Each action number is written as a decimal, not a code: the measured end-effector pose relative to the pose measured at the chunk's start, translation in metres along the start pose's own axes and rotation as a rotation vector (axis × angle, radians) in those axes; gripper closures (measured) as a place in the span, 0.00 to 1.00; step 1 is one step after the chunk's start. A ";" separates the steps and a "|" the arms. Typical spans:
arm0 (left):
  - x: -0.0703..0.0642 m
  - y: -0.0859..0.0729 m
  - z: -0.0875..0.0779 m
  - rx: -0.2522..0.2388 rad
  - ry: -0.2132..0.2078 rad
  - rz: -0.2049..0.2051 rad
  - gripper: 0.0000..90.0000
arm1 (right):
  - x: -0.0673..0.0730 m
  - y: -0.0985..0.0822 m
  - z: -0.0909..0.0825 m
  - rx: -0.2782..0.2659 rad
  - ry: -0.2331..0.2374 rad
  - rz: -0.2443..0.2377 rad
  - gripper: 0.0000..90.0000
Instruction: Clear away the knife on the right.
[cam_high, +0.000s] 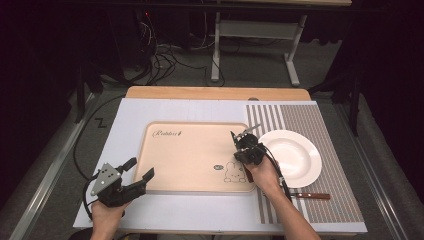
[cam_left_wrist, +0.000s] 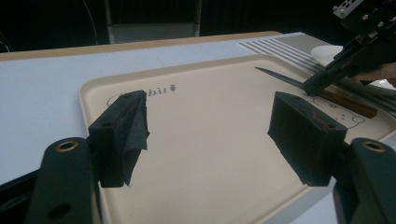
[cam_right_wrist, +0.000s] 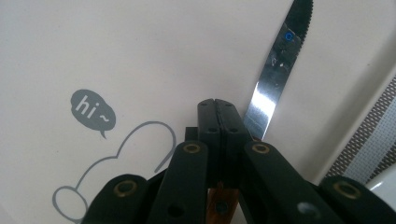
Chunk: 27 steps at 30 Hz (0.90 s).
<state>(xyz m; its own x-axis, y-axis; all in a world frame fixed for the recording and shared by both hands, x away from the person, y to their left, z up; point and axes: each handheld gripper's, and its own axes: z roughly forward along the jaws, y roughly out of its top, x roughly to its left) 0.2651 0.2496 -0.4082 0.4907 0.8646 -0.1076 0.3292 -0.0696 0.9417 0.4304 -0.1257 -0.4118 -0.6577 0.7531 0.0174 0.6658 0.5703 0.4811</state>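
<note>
A beige tray (cam_high: 190, 155) with a rabbit drawing lies in the middle of the table. On its right part lies a serrated knife (cam_right_wrist: 275, 70) with a brown handle (cam_left_wrist: 350, 105). My right gripper (cam_high: 247, 152) points down at it beside the rabbit. In the right gripper view its jaws (cam_right_wrist: 217, 105) are shut pad to pad, and the blade runs out from under them to the right. I cannot tell whether they pinch the knife. My left gripper (cam_high: 141, 168) hovers open at the tray's front left corner, with nothing between its jaws (cam_left_wrist: 210, 130).
A white plate (cam_high: 292, 157) sits on a striped grey placemat (cam_high: 330, 125) to the right of the tray. A second brown-handled utensil (cam_high: 310, 196) lies on the placemat in front of the plate. Everything rests on a white board (cam_high: 125, 120).
</note>
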 end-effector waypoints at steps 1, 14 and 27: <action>0.000 0.000 0.000 0.000 -0.001 0.000 0.32 | 0.000 0.000 0.000 -0.004 -0.009 -0.016 1.00; 0.000 0.000 0.002 0.011 -0.009 0.013 0.32 | -0.005 -0.002 -0.001 -0.006 -0.006 -0.001 1.00; -0.001 -0.001 0.002 0.019 -0.014 0.011 0.32 | -0.008 -0.010 -0.013 -0.096 0.045 0.017 0.83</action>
<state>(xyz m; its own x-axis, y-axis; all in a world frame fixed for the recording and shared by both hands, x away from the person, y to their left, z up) 0.2663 0.2479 -0.4096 0.5056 0.8568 -0.1015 0.3390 -0.0891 0.9365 0.4239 -0.1414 -0.4060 -0.6631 0.7457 0.0649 0.6417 0.5216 0.5623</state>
